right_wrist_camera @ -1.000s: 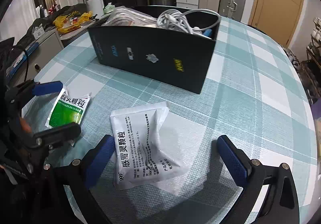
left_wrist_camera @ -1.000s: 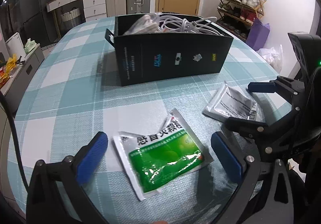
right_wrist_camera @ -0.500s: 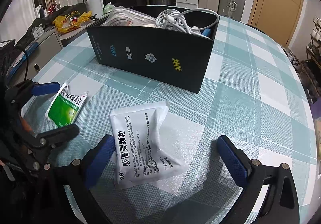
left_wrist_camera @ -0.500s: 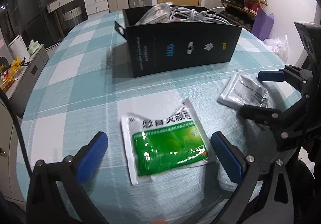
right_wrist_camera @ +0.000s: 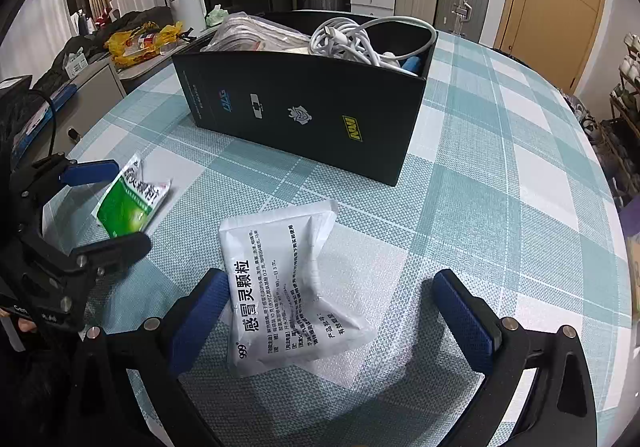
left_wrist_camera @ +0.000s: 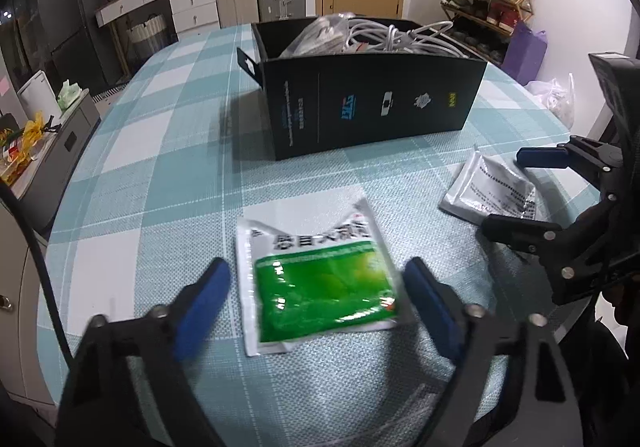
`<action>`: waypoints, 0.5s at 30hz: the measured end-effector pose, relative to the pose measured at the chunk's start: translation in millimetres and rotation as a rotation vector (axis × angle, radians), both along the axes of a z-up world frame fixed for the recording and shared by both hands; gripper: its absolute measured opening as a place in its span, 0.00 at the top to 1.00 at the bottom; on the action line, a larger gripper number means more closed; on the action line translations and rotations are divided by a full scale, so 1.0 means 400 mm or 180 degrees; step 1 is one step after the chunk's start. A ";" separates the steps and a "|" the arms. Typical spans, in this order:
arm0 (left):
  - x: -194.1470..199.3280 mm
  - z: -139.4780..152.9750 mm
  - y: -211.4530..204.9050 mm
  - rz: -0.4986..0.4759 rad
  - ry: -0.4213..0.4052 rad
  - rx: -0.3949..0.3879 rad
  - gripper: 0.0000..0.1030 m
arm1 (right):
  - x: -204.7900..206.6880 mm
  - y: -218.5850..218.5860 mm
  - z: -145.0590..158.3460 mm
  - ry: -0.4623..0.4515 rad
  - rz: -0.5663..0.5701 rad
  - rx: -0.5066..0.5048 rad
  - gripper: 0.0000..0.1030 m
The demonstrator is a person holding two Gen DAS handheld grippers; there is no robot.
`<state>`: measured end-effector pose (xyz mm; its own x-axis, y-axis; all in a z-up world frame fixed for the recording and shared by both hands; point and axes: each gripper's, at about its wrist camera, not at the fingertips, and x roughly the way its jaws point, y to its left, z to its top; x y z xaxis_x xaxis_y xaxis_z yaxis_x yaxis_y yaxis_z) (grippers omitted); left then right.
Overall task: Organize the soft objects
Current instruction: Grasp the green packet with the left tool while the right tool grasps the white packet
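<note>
Green packet [left_wrist_camera: 320, 283] flat on checked tablecloth [left_wrist_camera: 160, 175], between my left gripper [left_wrist_camera: 316, 299] jaws, just closing, pads not touching; right gripper [right_wrist_camera: 336, 311] wide apart over white packet [right_wrist_camera: 288, 287]; black box [right_wrist_camera: 312, 119] behind

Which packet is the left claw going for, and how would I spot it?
Start at the black box on the checked table. Two flat packets lie before it. It is the green sachet, between the left gripper's pads; the other is plain white.
</note>
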<state>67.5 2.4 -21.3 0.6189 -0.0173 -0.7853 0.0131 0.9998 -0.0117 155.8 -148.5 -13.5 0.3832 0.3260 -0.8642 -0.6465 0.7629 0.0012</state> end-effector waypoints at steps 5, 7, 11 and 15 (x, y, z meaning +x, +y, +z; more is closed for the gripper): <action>-0.005 0.009 0.004 -0.0002 -0.0121 -0.0093 0.49 | -0.004 0.004 0.002 0.0005 0.0000 -0.0002 0.01; -0.008 0.011 0.006 -0.0014 -0.0139 -0.0138 0.55 | -0.003 0.004 0.002 0.0007 0.0001 -0.0006 0.01; -0.012 0.016 0.003 -0.0051 -0.0172 -0.0206 0.59 | -0.006 0.006 0.001 0.0008 0.0003 -0.0010 0.01; -0.015 0.025 0.004 -0.0063 -0.0230 -0.0268 0.59 | -0.009 0.004 0.001 -0.0005 0.0013 -0.0002 0.01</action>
